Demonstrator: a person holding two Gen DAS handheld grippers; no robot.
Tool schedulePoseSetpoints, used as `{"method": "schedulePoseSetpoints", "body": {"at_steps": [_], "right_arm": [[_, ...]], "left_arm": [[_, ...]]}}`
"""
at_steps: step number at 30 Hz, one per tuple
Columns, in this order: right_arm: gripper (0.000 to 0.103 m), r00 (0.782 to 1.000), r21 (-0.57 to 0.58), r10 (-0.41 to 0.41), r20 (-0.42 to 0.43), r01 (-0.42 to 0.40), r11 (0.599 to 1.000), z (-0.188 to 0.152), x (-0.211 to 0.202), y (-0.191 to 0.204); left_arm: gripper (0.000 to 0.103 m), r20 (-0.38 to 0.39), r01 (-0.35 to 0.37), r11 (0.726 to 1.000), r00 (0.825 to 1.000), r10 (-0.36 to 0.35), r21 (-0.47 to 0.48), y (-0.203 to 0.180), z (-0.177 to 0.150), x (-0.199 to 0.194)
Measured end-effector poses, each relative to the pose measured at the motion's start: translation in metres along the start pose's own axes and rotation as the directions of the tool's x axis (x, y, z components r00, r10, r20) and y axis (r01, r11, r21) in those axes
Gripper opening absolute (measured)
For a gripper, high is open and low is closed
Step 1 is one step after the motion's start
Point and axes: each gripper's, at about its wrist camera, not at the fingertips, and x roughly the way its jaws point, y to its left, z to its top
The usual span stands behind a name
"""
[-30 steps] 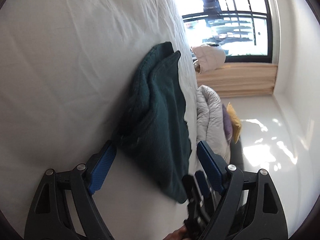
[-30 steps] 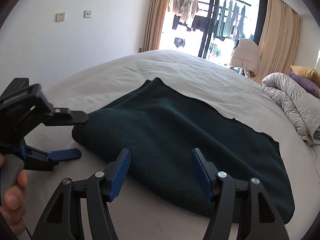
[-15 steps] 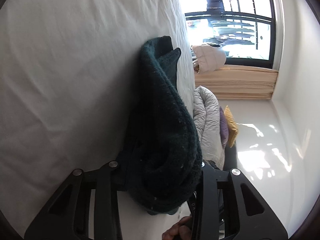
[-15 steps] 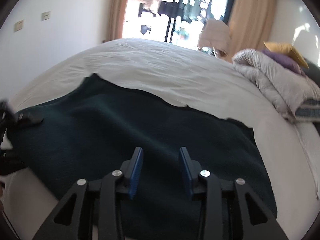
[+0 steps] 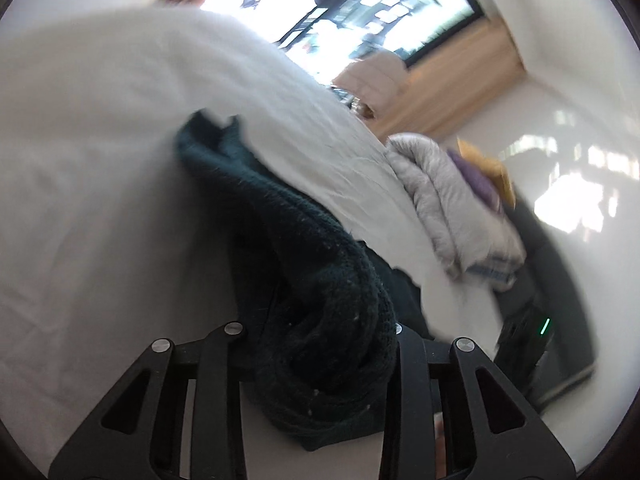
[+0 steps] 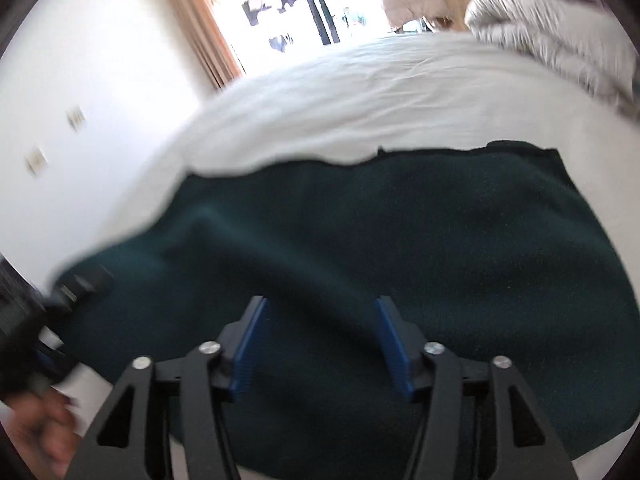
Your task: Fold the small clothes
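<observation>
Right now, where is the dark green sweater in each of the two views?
Left wrist: dark green sweater low centre, bunched between the left gripper fingers.
Right wrist: sweater spread over the lower half.
Shared landmark: grey quilted duvet on the white bed.

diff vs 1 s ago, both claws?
The left claw, open beside the dark green knit a second ago, has shut on its bunched edge and is lifting it, jaws closing a touch more. The right claw narrowed, then is opening again over the knit with nothing pinched. The white bed is unchanged.
</observation>
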Motion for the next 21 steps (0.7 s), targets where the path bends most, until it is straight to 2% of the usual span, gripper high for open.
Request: {"method": "schedulePoseSetpoints", "body": {"at_steps": [2, 4, 7, 9, 13, 15, 18, 21], "right_arm": [[0.072, 0.995, 0.055, 0.1, -0.004, -0.099, 0.994, 0.016, -0.011, -0.005], [0.077, 0.99, 0.065, 0.14, -0.012, -0.139, 0.988, 0.031, -0.018, -0.004], [0.09, 0.978, 0.045, 0.191, -0.088, -0.188, 0.981, 0.046, -0.015, 0.009], [0.09, 0.971, -0.007, 0.174, -0.162, -0.178, 0.984, 0.054, -0.006, 0.022], [0.09, 0.959, -0.121, 0.18, -0.22, -0.21, 0.97, 0.065, 0.0, 0.055], [0.091, 0.955, -0.188, 0.131, -0.266, -0.185, 0.965, 0.071, 0.005, 0.067], [0.092, 0.946, -0.301, -0.01, -0.325, -0.094, 0.949, 0.072, 0.023, 0.084], [0.092, 0.923, -0.371, -0.108, -0.37, -0.04, 0.928, 0.068, 0.036, 0.095]], "left_arm": [[0.028, -0.006, -0.035, 0.983, 0.999, 0.037, 0.178, -0.04, -0.015, 0.006], [0.028, -0.009, -0.059, 0.955, 0.998, 0.064, 0.29, -0.067, -0.032, 0.012], [0.028, -0.028, -0.079, 0.878, 0.994, 0.104, 0.472, -0.106, -0.07, 0.025], [0.028, -0.044, -0.079, 0.84, 0.992, 0.121, 0.536, -0.121, -0.093, 0.03], [0.028, -0.037, -0.098, 0.777, 0.987, 0.154, 0.622, -0.137, -0.123, 0.038], [0.028, -0.017, -0.119, 0.74, 0.985, 0.173, 0.662, -0.143, -0.134, 0.039], [0.028, -0.006, -0.131, 0.702, 0.982, 0.189, 0.7, -0.149, -0.147, 0.044], [0.028, -0.002, -0.134, 0.674, 0.98, 0.197, 0.726, -0.151, -0.16, 0.043]]}}
